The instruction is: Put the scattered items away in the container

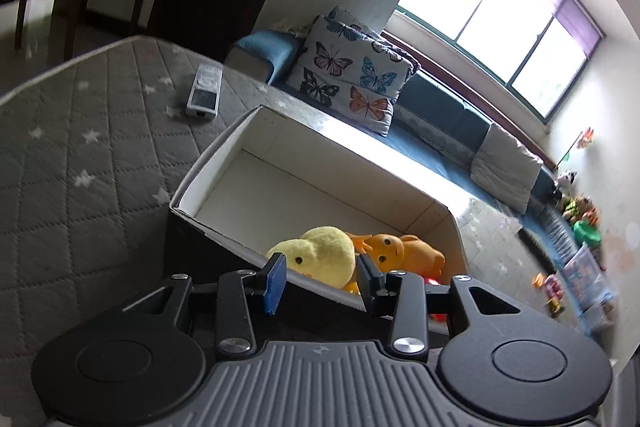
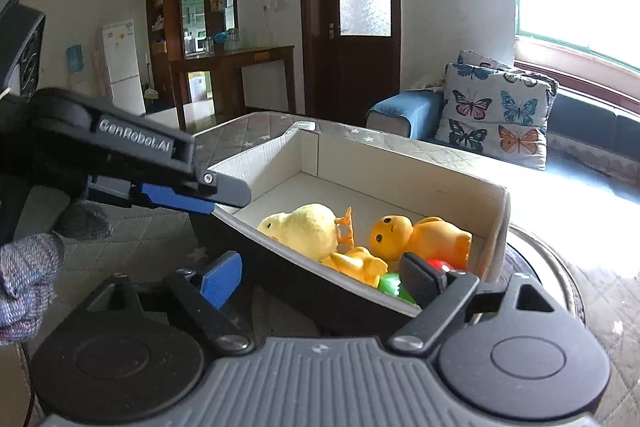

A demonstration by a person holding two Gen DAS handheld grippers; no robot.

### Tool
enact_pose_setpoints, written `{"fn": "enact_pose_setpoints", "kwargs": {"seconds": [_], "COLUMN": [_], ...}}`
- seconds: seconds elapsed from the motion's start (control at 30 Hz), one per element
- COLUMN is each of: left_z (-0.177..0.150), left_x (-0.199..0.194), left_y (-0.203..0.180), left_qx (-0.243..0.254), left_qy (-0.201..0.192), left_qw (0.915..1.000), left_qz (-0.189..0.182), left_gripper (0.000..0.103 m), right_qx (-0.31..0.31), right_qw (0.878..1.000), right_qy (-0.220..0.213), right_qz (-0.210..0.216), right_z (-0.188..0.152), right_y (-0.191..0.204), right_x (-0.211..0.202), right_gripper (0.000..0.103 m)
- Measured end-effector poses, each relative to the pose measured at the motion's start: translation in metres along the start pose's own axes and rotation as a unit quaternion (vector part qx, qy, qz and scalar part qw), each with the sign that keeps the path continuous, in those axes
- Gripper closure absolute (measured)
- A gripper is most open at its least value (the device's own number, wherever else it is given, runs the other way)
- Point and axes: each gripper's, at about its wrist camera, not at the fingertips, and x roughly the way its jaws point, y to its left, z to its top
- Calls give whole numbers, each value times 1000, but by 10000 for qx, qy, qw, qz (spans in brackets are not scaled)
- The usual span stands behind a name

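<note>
An open cardboard box (image 1: 224, 163) (image 2: 272, 155), white inside and dark outside, sits on a grey quilted mattress (image 1: 80, 147). In its near end lie a yellow plush chick (image 1: 320, 251) (image 2: 304, 231), an orange rubber duck (image 1: 404, 251) (image 2: 424, 235), a small yellow toy (image 2: 356, 263), and a red ball (image 2: 438, 263) and a green ball (image 2: 394, 285). My left gripper (image 1: 322, 281) is open at the box's near rim with nothing between its pads; its side (image 2: 208, 201) shows at the box's left wall. My right gripper (image 2: 320, 279) is wide open, straddling the near wall.
A white remote (image 1: 204, 91) (image 2: 304, 125) lies on the mattress beyond the box. A gloved hand (image 2: 28, 279) is at the left. A sofa with a butterfly cushion (image 1: 348, 75) (image 2: 496, 115) stands behind. Toys (image 1: 580, 227) line the far wall. A dark round rim (image 2: 540, 247) curves right of the box.
</note>
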Motion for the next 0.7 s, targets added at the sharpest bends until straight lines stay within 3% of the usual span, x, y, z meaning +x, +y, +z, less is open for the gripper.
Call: {"fn": "enact_pose_setpoints", "kwargs": {"seconds": [0.23,0.7], "left_z": [-21,-52], "left_x": [-12,-24], "left_y": [-9,-27], "left_qx": [365,789], "left_qy": [-19,37], "left_qw": [9992,9962], "left_qz": [141,375], "left_gripper": [62,62], "right_qx": [101,504], "right_qw": [9998,9983], "right_qy": [-141,-245], "right_qz": [-95,-160], "right_z": [-11,-34], "right_y": [0,-3], "right_x": [-16,-37], "right_gripper": [0,0]}}
